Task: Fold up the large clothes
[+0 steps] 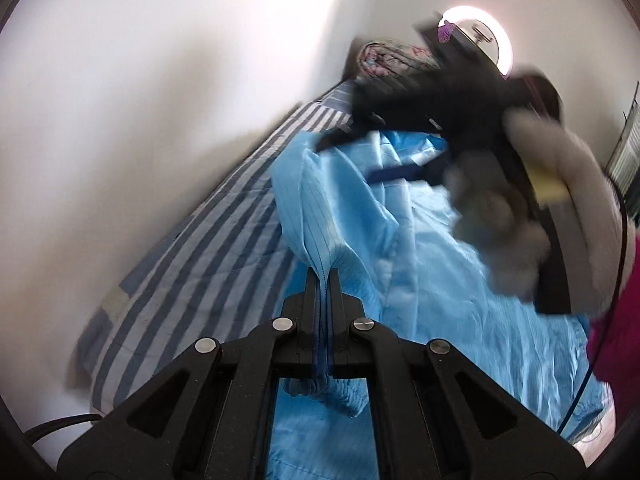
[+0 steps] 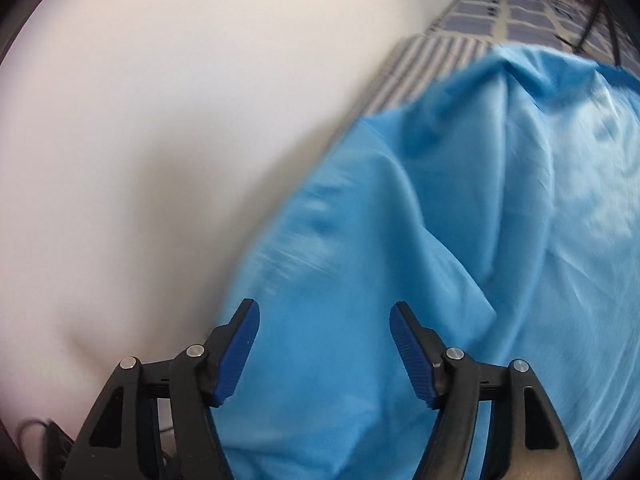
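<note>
A large light-blue garment lies spread on a striped bed. My left gripper is shut on a bunched fold of the blue garment and lifts it off the bed. In the left wrist view my right gripper shows blurred over the far part of the garment, held by a hand in a grey fuzzy sleeve. In the right wrist view the right gripper is open with blue pads, just above the blue garment, holding nothing.
The bed has a blue-and-white striped sheet and runs along a white wall on the left. A rolled patterned quilt and a ring light sit at the far end. A checked cover lies beyond the garment.
</note>
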`<action>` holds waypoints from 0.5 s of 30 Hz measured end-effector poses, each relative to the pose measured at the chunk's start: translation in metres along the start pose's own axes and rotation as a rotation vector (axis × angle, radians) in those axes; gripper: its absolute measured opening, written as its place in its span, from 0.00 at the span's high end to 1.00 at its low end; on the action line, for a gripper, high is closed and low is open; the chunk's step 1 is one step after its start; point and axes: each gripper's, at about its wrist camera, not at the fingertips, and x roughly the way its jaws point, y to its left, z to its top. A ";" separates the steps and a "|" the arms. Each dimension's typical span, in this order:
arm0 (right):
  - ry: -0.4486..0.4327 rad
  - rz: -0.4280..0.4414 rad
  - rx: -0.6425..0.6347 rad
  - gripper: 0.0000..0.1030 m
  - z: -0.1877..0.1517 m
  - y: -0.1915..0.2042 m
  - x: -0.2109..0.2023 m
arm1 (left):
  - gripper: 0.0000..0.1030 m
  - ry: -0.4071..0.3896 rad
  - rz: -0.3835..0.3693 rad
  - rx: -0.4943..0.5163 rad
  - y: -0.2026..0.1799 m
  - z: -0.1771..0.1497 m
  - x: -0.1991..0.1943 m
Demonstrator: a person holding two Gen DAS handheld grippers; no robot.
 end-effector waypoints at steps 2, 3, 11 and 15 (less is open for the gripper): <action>0.006 -0.031 -0.012 0.29 0.009 0.011 0.005 | 1.00 -0.003 -0.010 0.015 -0.005 -0.001 -0.001; 0.018 -0.043 -0.010 0.29 0.012 0.014 0.010 | 1.00 -0.005 -0.012 0.022 -0.007 -0.002 0.001; 0.148 -0.157 -0.049 0.77 0.004 0.031 0.054 | 1.00 -0.026 -0.016 0.100 -0.023 -0.004 -0.005; 0.104 -0.101 -0.047 0.99 -0.007 0.024 0.040 | 1.00 -0.041 -0.013 0.150 -0.034 -0.009 -0.012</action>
